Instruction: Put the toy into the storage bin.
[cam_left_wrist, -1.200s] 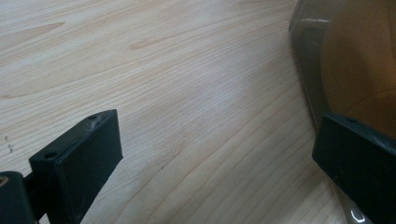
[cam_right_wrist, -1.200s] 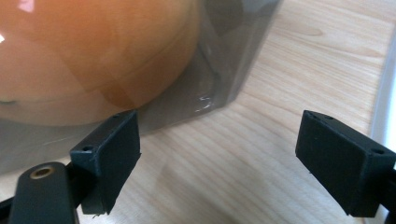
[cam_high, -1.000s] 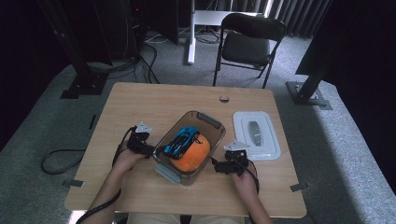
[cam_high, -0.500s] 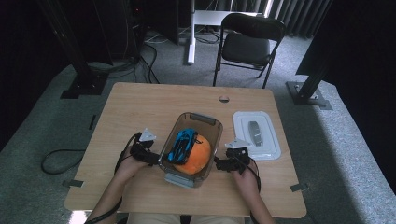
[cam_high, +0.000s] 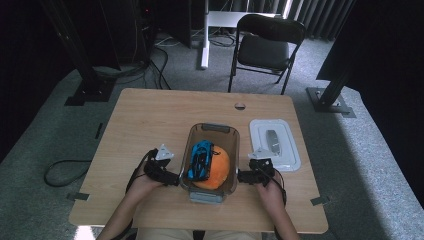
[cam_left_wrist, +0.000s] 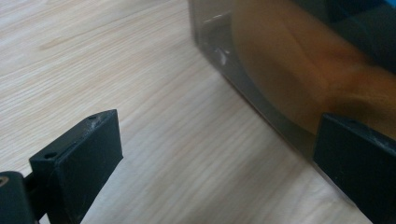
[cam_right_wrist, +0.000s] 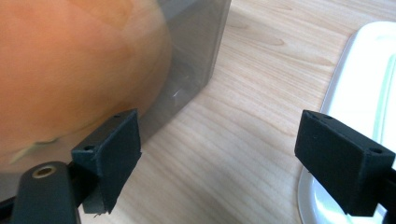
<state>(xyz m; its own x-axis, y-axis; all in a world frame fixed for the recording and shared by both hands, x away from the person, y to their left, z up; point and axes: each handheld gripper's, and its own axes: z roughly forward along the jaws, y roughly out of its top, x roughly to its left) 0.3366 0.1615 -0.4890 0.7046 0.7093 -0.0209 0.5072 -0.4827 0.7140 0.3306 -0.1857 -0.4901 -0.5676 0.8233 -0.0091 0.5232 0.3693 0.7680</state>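
Two forearms come in from the near edge of the table (cam_high: 150, 120), one hand on each side of a clear plastic container (cam_high: 210, 131).

Left hand (cam_high: 145, 181): we see it low on the table, wrist straight, aiming the left tongs (cam_high: 174, 177) sideways at the container's left wall. In the left gripper view the left tongs (cam_left_wrist: 219, 158) stand spread wide and grasp nothing; one jaw sits over bare wood, the other lies right against the lower edge of the container (cam_left_wrist: 261, 84). We cannot tell whether that jaw actually touches the wall.

Right hand (cam_high: 270, 187): mirrored pose, aiming the right tongs (cam_high: 241, 175) at the container's right wall. In the right gripper view the right tongs (cam_right_wrist: 219, 154) are likewise spread wide and empty. One jaw is up against the container wall (cam_right_wrist: 196, 60); the other hangs over the rim of a white lid (cam_right_wrist: 369, 79) lying beside it.

Container sits between the two tongs, upright on the table. Inside it: an orange ball (cam_high: 217, 167) and, resting on the ball's left part, a blue toy car (cam_high: 200, 159). The ball presses close to both side walls as seen through the plastic.

The white lid (cam_high: 275, 145) lies flat just beyond the right tongs.
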